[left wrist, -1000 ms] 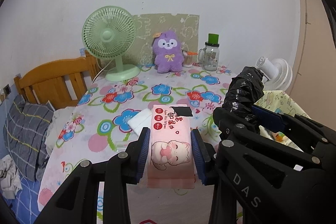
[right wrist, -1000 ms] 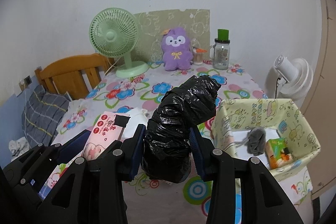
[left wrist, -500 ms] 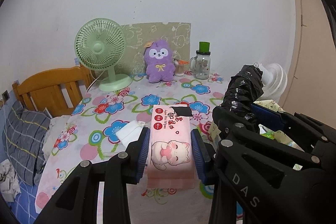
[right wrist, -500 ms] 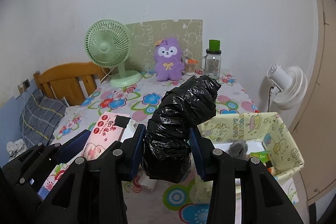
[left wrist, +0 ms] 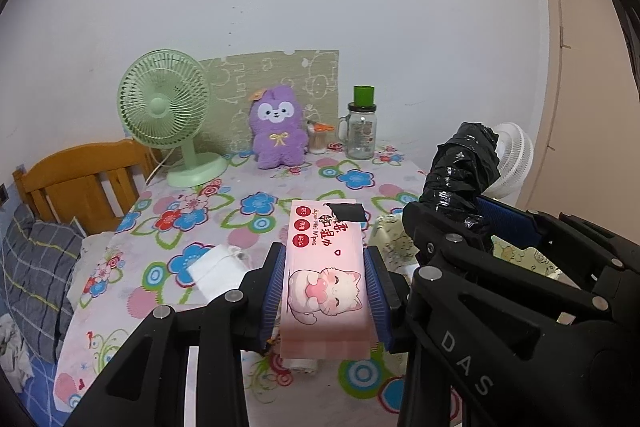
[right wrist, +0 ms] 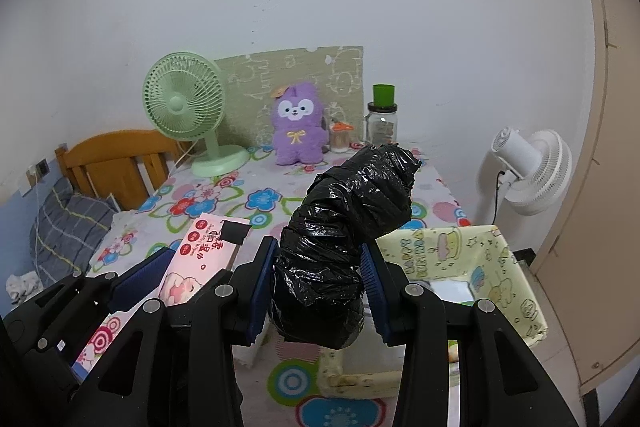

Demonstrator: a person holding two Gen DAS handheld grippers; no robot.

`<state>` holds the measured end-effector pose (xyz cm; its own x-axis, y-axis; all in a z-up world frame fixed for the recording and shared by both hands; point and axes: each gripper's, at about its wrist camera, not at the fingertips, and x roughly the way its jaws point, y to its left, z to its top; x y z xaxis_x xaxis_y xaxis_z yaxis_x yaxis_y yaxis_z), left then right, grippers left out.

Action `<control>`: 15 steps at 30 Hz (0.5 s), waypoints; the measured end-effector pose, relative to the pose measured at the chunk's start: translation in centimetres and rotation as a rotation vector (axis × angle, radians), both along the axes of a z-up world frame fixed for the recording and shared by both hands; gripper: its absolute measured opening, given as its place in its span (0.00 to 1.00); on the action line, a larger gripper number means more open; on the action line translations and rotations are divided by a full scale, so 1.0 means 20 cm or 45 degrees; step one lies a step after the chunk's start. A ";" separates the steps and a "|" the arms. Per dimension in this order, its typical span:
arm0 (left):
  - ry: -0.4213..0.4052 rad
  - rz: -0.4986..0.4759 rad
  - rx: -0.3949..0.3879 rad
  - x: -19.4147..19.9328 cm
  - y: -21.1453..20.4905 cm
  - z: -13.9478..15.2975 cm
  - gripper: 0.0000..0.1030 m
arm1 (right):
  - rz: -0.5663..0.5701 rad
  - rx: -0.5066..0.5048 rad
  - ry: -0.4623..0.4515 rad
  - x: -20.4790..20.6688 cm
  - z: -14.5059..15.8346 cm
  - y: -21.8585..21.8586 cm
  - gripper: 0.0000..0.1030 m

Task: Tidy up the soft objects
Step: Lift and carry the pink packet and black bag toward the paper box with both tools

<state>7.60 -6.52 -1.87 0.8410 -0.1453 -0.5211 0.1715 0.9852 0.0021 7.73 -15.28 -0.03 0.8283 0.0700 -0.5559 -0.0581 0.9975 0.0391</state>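
L gripper (left wrist: 325,297) is clamped on a pink pack of wet wipes (left wrist: 325,267), blue pads pressed flat on both long sides; pack sticks out fwd past the fingertips, cartoon cat print nearest the cam, black sticker at the far end, whole pack held up off the table. R gripper (right wrist: 318,285) is squeezed onto a black plastic bag bundle (right wrist: 344,227), w/ the bundle rising fwd and leaning right past its pads. The two tools sit side by side: from the left wrist view the bundle (left wrist: 464,175) shows just right of the pack, and from the right wrist view the pack (right wrist: 200,259) shows just left of the bundle. Below and right of the R gripper is a yellow cartoon-print box (right wrist: 472,259), open top, w/ a white item inside; rest of its contents hidden behind the tool. Under and left of the L gripper a white folded cloth (left wrist: 216,269) lies on the floral tablecloth (left wrist: 256,211). Far ahead by the wall: green desk fan (left wrist: 168,111), purple plush toy (left wrist: 278,127), glass jar w/ green lid (left wrist: 362,127). White fan (right wrist: 528,167) stands off to the right, beyond the table edge.
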 end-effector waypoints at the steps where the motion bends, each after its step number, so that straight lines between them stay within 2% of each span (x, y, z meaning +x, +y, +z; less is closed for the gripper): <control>1: 0.000 -0.005 0.000 0.00 -0.02 0.00 0.39 | -0.003 -0.001 0.000 0.00 0.00 -0.01 0.44; 15: 0.010 -0.086 0.010 0.07 -0.23 -0.02 0.39 | -0.074 0.001 0.009 0.03 -0.02 -0.24 0.44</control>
<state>8.92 -11.18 -2.29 0.8252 -0.1974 -0.5293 0.2376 0.9713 0.0081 8.27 -20.06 -0.44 0.8272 0.0224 -0.5614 0.0003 0.9992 0.0403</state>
